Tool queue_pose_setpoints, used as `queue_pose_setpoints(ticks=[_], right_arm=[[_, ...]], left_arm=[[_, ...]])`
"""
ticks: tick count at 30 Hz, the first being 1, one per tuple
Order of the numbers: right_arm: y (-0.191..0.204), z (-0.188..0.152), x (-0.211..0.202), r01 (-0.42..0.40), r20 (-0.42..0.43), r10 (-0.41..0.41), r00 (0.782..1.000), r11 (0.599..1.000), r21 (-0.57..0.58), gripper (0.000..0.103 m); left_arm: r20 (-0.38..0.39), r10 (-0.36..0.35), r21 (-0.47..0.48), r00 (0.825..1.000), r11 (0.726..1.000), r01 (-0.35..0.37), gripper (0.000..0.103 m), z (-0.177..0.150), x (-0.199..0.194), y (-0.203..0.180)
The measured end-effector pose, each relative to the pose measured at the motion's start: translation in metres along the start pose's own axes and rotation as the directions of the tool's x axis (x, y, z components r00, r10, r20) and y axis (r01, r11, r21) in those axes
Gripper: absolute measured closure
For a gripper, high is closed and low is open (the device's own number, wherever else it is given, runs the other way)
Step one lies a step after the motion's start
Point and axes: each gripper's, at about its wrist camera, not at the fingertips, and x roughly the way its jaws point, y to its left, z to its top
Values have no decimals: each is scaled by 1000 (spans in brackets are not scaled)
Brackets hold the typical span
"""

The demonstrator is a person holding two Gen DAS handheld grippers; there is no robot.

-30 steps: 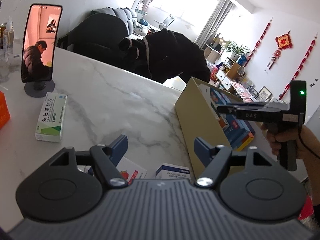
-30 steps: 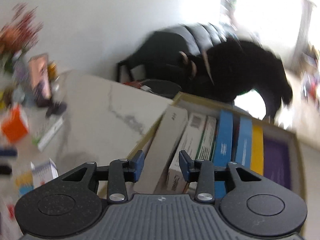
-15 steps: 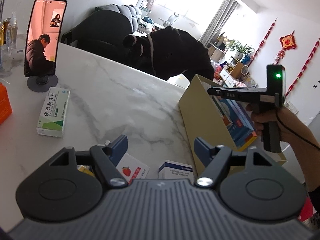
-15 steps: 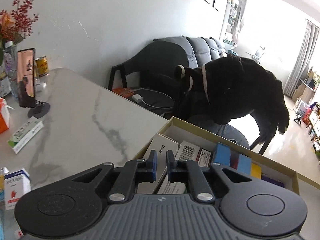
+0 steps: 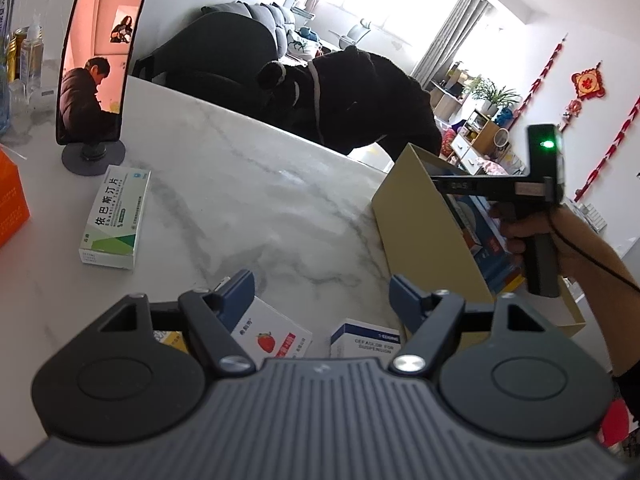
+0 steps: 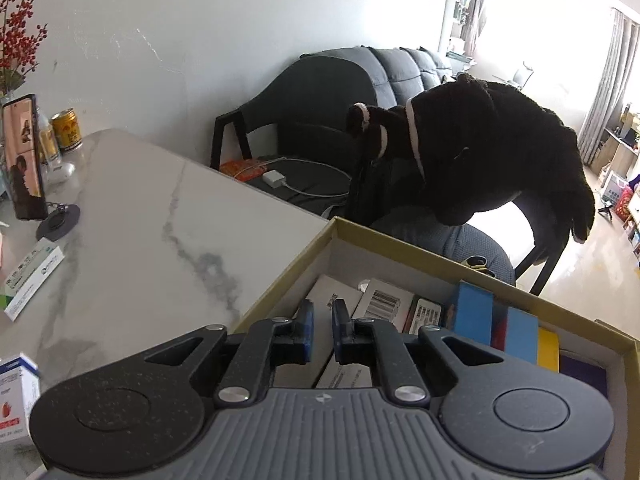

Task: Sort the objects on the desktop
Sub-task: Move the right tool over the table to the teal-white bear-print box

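Note:
My left gripper (image 5: pixel 322 292) hangs open over the marble table (image 5: pixel 248 184); its jaws are widening slightly and nothing sits between them. Just below its fingers lie a white strawberry-print box (image 5: pixel 276 336) and a white-blue Cefaclor box (image 5: pixel 366 344). A green-white medicine box (image 5: pixel 116 216) lies farther left. My right gripper (image 6: pixel 323 328) is shut and empty, above the left end of the open cardboard box (image 6: pixel 288 280). Standing in that box are white packs (image 6: pixel 332 296), blue packs (image 6: pixel 474 312) and a yellow one (image 6: pixel 548 348). A hand (image 5: pixel 576 240) holds the right gripper (image 5: pixel 436 182) over the box (image 5: pixel 432 232).
A phone on a round stand (image 5: pixel 100 64) and an orange box (image 5: pixel 10 196) stand at the table's left, with bottles and cans (image 6: pixel 66 130) behind. Past the table's far edge a black coat (image 6: pixel 500 152) is draped over a chair beside a dark sofa (image 6: pixel 332 92).
My right gripper's jaws have closed with nothing in them, and it has sunk lower over the cardboard box's left end. My left gripper stays put.

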Motion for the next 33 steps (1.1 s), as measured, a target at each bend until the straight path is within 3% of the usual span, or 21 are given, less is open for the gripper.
queue_pose_setpoints(ticks=[7,9,12,17,24,28,33], right_arm=[[18,-20,-44,-17,-2,16,1000,986,-167,65],[24,-28,-54,-8,1,8,1000,979,-205,54],[29,-39,-72,30,20,-26,999,974,-226,47],[31,-58,-116,102,93,-90,992,987,-126,24],[50,-106,-176,144,183,-146,972,989,22,5],[67,-138,-202,135,216,-150,965,988,80,4],[86,-169,-221,62,242,-97,965,987,148,1]], left_arm=[[-11,-27,-13,1000,1000,27,26,-8,-3,7],[-11,-31,-11,999,999,31,21,-12,-5,8],[2,-19,25,1000,1000,19,11,-19,-12,3],[24,32,105,999,994,-34,0,-33,-27,-7],[-9,96,148,995,984,-94,0,-55,-47,-2],[-32,110,121,993,987,-105,0,-71,-56,5],[-61,109,97,992,990,-103,0,-95,-62,7]])
